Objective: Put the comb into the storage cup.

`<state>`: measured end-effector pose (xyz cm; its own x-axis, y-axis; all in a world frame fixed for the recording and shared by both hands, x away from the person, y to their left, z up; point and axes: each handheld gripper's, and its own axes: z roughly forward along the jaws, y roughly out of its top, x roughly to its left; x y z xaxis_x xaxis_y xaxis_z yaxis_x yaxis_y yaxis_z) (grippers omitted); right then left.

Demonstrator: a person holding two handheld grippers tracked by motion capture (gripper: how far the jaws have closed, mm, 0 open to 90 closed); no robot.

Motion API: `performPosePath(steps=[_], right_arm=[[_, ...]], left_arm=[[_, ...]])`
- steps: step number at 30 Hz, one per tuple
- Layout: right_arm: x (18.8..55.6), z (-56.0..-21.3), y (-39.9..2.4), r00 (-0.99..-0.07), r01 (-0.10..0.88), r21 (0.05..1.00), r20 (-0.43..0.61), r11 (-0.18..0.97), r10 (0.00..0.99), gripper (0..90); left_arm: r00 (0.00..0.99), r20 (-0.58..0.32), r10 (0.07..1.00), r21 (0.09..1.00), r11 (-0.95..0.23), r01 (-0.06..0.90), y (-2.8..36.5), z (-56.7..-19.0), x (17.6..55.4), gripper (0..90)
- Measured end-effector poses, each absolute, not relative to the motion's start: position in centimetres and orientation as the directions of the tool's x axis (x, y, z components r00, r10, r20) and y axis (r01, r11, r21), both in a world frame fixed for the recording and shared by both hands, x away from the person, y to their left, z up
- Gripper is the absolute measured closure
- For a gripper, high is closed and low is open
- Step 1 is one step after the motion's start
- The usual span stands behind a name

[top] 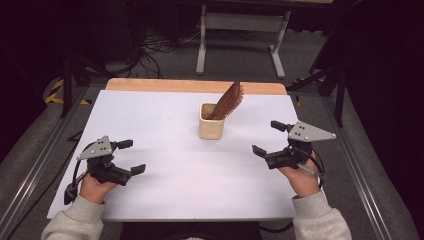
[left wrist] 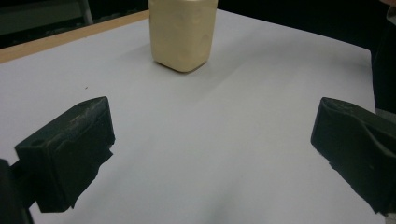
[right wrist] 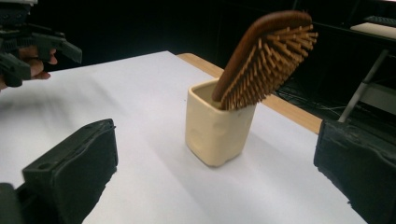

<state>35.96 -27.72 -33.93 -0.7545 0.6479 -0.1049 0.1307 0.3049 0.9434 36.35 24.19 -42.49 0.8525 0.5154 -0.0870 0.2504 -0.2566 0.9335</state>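
Presently, item one: hairbrush (top: 229, 100), brown wood, standing handle-down in the cup, head leaning toward the upper right of the high view, bristles facing right. Nothing grips it.

Item two: cup (top: 210, 121), cream, squarish, upright at centre frame on the white table (top: 165, 150), slightly above the line between your hands. In the right gripper view the cup sits centre frame with the brush head rising to upper right.

Item three: right gripper (top: 266, 137), mid-right of the high view, jaws spread wide and empty, aimed toward the cup, well apart from it.

Item four: left gripper (top: 131, 156), lower left, jaws likewise spread and empty, well apart from the cup.

Status, as judged: brush sits housed in the cup; if it is to come out, your whole reach, grasp and lift remain.
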Motion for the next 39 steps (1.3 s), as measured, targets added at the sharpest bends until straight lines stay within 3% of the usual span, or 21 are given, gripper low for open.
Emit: performPosePath(steps=[26, 39], right_arm=[[34.7, -44.2, -29.7, -0.765, 0.204, 0.943, -0.015, 0.265, 0.644, 0.1], [34.6, -45.3, -29.9, -0.741, 0.221, 0.945, 0.0, 0.243, 0.672, 0.2]], left_arm=[[0.838, -0.102, 0.536, 0.935, -0.235, 0.264, 25.0, -44.4, 36.2, 0.6], [0.823, -0.093, 0.561, 0.938, -0.227, 0.261, 25.0, -44.9, 36.3, 0.6]])
